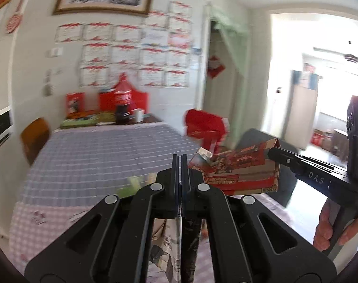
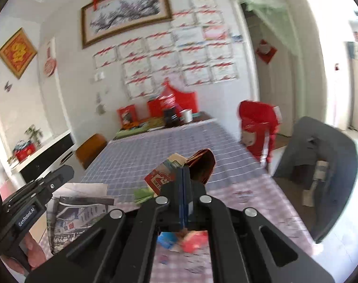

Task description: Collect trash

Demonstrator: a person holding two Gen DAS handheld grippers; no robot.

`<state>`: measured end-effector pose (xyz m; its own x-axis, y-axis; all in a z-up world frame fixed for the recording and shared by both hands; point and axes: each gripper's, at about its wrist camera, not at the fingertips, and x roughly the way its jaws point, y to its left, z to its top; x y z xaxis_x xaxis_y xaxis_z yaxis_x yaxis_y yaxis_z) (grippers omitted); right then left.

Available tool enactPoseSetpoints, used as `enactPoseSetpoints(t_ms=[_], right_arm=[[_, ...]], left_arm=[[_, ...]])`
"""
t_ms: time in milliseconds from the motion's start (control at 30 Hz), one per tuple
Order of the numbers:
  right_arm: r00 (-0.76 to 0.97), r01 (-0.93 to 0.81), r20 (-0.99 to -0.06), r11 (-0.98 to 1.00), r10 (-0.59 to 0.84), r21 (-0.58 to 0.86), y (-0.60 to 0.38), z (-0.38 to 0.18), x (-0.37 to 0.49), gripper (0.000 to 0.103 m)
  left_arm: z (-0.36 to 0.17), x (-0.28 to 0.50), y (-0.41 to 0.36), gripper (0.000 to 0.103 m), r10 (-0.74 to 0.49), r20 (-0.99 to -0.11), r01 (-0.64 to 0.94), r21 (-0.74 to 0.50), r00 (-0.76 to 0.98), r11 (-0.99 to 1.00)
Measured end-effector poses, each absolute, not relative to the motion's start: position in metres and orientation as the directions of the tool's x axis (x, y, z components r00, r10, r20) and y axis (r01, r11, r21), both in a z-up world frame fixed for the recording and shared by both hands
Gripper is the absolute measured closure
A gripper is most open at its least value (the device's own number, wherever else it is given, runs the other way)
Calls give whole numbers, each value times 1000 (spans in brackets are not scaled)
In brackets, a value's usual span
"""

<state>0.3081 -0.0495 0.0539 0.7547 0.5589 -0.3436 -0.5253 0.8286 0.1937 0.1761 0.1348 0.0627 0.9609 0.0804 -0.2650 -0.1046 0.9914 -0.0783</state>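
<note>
In the left wrist view my left gripper (image 1: 181,158) is shut on a folded newspaper (image 1: 171,245), which hangs below the fingers. To its right my right gripper (image 1: 272,152) pinches the corner of a flattened red printed carton (image 1: 237,172) held in the air. In the right wrist view my right gripper (image 2: 184,169) is shut on that carton (image 2: 200,167), which sticks up past the fingertips. My left gripper (image 2: 65,171) appears at the left with the newspaper (image 2: 82,210) in it. Both grippers are above the near end of the checked tablecloth (image 2: 155,146).
A green scrap (image 2: 143,193) lies on the cloth near the grippers. Red boxes and a white mug (image 2: 186,115) stand at the table's far end. A wooden chair (image 2: 91,146) is at the left, a grey-draped chair (image 2: 320,155) and a red bag (image 2: 259,127) at the right.
</note>
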Motion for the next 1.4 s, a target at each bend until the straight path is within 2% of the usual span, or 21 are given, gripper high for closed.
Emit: enactPoseSetpoints(t_ms=[200,400,600,733,967,1233,1400], right_arm=[[851,-404,-290,899,438,171,-139,66,288,102],[914,-230,-299,957,276,179,-237,51,263,102],[938,-52,-329,982,111,183,-312,22,234,102],[925,82,-379,975,4,209,-364,-11,216,102],[855,294,-500,923,-138,247,-437,-83,203,102],[705,454,-683,861,-190,229,-485,-171,211,102],[622,525,-755,825,-206,207,-503,-202,220,102]], left_arm=[[71,189,53,101,-103,-235,93,-54,967,994],[61,205,-25,101,-283,-251,277,-60,926,959],[39,219,-104,101,-437,-304,438,-67,847,896],[14,234,-154,101,-519,-371,525,-93,770,846],[-52,269,-229,101,-576,-491,614,-101,653,783],[-147,309,-318,101,-561,-659,680,-101,501,727],[-180,322,-352,100,-554,-733,739,-106,394,666]])
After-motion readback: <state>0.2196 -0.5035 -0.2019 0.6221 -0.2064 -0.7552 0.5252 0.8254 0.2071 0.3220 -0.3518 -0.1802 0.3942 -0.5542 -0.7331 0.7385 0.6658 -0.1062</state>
